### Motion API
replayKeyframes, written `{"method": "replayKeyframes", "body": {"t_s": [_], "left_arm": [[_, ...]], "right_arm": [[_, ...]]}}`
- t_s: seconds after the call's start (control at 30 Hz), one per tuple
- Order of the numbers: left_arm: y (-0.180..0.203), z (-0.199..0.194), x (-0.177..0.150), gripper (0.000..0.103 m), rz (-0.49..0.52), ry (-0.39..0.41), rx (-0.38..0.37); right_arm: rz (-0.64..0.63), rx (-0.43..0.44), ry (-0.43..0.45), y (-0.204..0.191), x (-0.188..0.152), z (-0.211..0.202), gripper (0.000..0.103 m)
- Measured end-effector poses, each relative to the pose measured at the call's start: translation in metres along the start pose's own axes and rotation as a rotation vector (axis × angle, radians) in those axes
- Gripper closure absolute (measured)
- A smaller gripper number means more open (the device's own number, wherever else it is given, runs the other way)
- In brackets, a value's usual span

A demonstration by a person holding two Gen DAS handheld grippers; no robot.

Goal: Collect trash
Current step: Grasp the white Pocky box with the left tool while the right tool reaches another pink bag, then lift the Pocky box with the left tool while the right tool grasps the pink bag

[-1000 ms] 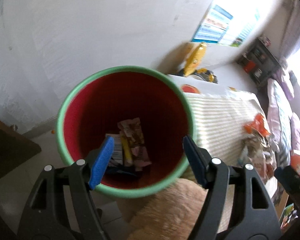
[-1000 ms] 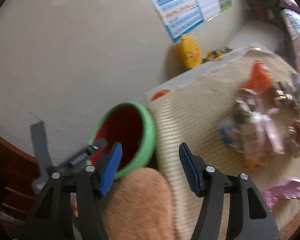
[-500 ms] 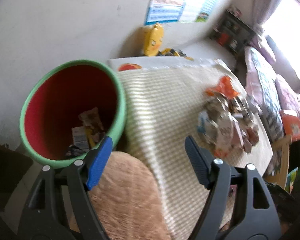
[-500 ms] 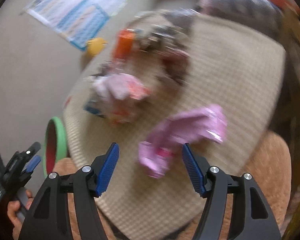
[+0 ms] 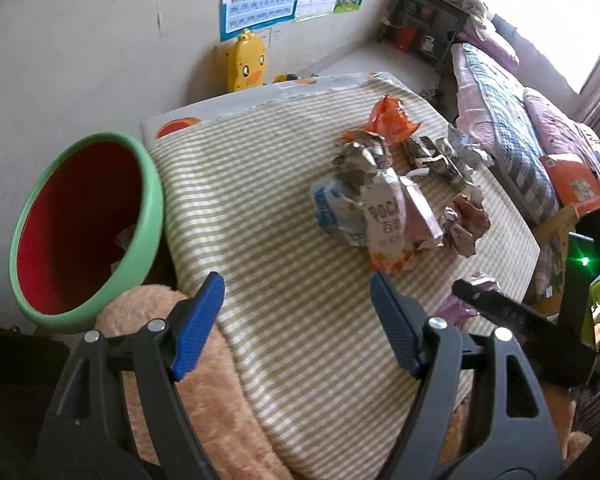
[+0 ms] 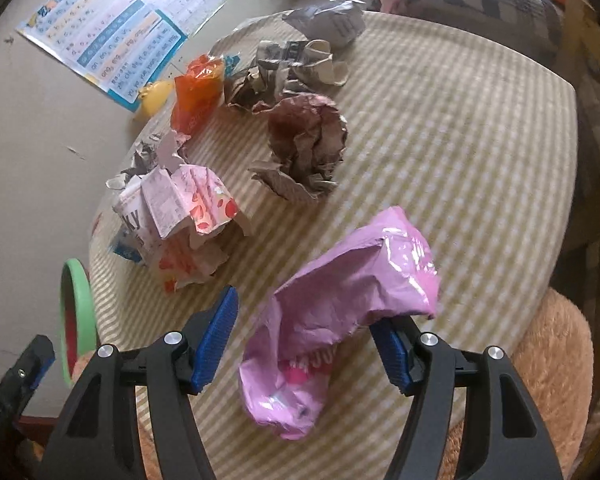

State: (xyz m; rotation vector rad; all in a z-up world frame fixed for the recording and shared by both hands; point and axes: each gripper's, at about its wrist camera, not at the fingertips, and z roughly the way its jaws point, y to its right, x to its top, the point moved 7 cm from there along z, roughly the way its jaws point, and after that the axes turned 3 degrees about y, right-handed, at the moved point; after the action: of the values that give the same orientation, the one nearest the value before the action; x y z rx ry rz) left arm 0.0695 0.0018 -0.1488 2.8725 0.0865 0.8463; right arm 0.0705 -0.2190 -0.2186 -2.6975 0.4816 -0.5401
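Our right hand-held gripper (image 6: 302,338) gapes wide around the pink wrapper (image 6: 340,312) at the worktop's (image 6: 480,120) near edge, gripping nothing; a shallow pinch risks the slick film slipping free. Our left hand-held gripper (image 5: 296,322) hangs open and empty, the bin (image 5: 150,216) off the left edge.

bin (image 5: 148,216) contents mostly hidden, pink wrapper (image 6: 340,312) covering right claw pad

pink wrapper (image 6: 348,304): crumpled, lying between the right fingers (image 6: 216,336)
wrapper pile (image 6: 236,148): crumpled, ahead of fingers
bin (image 5: 88,228): green, red inside, tilted, left
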Motion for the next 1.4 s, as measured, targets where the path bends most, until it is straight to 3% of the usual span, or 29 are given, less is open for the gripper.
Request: {"method": "replayKeyframes", "body": {"t_s": [0.17, 0.23, 0.3, 0.47, 0.73, 1.07, 1.1, 1.13, 1.4], "left_arm": [[0.028, 0.028, 0.008, 0.031, 0.033, -0.007, -0.024], [0.038, 0.046, 0.010, 0.043, 0.035, -0.037, -0.034], [0.046, 0.068, 0.009, 0.047, 0.034, -0.089, -0.032], [0.061, 0.099, 0.009, 0.047, 0.021, -0.124, -0.041], [0.082, 0.102, 0.023, 0.047, -0.015, -0.109, -0.091], [0.103, 0.127, 0.031, 0.047, 0.078, -0.131, -0.044], [0.103, 0.127, 0.031, 0.053, 0.084, -0.134, -0.042], [0.104, 0.128, 0.030, 0.068, 0.092, -0.138, -0.042], [0.095, 0.095, 0.020, 0.073, 0.132, -0.099, -0.082]], "right_arm": [[-0.004, 0.025, -0.016, 0.002, -0.012, 0.003, 0.040], [0.007, 0.038, -0.008, 0.006, -0.015, -0.004, 0.040], [0.021, 0.051, -0.009, 0.010, -0.017, -0.012, 0.040], [0.042, 0.064, 0.037, 0.022, -0.016, -0.039, 0.040], [0.048, 0.077, 0.050, 0.027, -0.017, -0.046, 0.040], [0.059, 0.076, 0.045, 0.028, -0.014, -0.043, 0.040], [0.060, 0.075, 0.043, 0.029, -0.014, -0.043, 0.040], [0.061, 0.074, 0.040, 0.030, -0.015, -0.042, 0.040], [0.037, 0.061, 0.008, 0.024, -0.019, -0.033, 0.039]]}}
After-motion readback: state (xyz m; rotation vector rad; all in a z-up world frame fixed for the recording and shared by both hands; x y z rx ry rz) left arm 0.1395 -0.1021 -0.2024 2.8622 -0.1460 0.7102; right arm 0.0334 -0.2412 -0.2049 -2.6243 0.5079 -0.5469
